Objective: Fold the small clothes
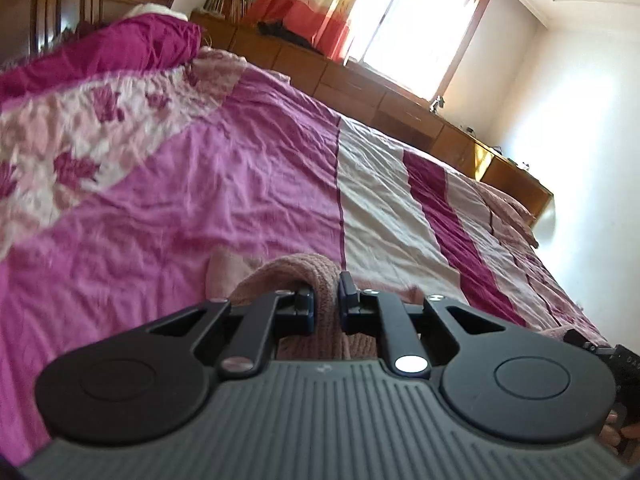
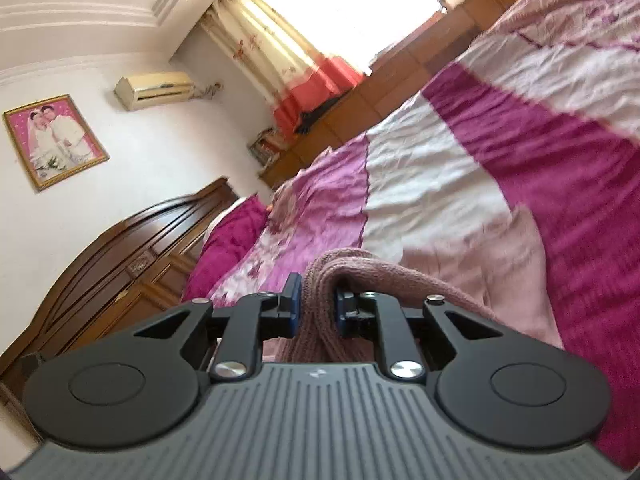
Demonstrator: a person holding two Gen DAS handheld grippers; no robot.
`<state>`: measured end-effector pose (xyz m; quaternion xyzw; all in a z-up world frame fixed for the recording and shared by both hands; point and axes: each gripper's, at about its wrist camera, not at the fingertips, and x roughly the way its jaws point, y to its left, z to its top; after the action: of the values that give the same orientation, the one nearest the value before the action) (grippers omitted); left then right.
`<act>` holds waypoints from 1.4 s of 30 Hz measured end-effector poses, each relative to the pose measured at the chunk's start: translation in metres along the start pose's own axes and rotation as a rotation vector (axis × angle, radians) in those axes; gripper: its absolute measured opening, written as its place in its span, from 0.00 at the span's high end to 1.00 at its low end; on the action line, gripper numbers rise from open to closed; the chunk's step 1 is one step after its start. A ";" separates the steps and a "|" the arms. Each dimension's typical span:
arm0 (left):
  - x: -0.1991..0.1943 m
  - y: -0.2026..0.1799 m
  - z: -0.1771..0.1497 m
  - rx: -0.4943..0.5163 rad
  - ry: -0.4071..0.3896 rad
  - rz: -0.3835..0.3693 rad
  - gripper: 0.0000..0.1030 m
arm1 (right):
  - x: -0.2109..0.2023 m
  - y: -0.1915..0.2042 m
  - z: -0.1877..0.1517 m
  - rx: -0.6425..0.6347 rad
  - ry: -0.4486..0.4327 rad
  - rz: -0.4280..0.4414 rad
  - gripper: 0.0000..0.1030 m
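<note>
Left claw point(image 1: 326, 300) pinched a bunch of the pink knit garment point(image 1: 320, 276); right claw point(image 2: 316, 300) clamped another bit, both held above the bed point(image 1: 240, 168); looked like mid-lift before a fold; next it'd probably need spreading flat on the bedspread.

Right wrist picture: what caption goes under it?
Right tongs pinch a pink knit above the striped bed.
</note>
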<state>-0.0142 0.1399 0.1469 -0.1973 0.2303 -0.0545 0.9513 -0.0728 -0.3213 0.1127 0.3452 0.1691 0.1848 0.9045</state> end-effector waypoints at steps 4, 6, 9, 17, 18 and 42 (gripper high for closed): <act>0.028 -0.005 0.011 0.035 -0.010 0.036 0.87 | 0.029 -0.004 0.013 0.014 -0.030 -0.049 0.82; 0.042 -0.007 0.013 0.042 -0.002 0.044 0.87 | 0.045 -0.008 0.016 0.020 -0.030 -0.074 0.82; 0.068 -0.008 0.011 0.072 0.019 0.070 0.87 | 0.069 -0.017 0.015 0.021 -0.018 -0.122 0.82; 0.124 -0.003 -0.024 0.212 0.083 0.191 0.87 | 0.122 -0.048 -0.005 -0.020 0.019 -0.284 0.82; 0.130 0.001 -0.029 0.211 0.092 0.210 0.87 | 0.126 -0.050 -0.009 -0.040 0.021 -0.309 0.81; 0.119 0.022 -0.048 0.179 0.205 0.256 0.56 | 0.101 -0.061 -0.038 -0.037 0.052 -0.413 0.39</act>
<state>0.0700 0.1203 0.0491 -0.0743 0.3436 0.0266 0.9358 0.0124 -0.2961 0.0261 0.2817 0.2563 0.0073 0.9246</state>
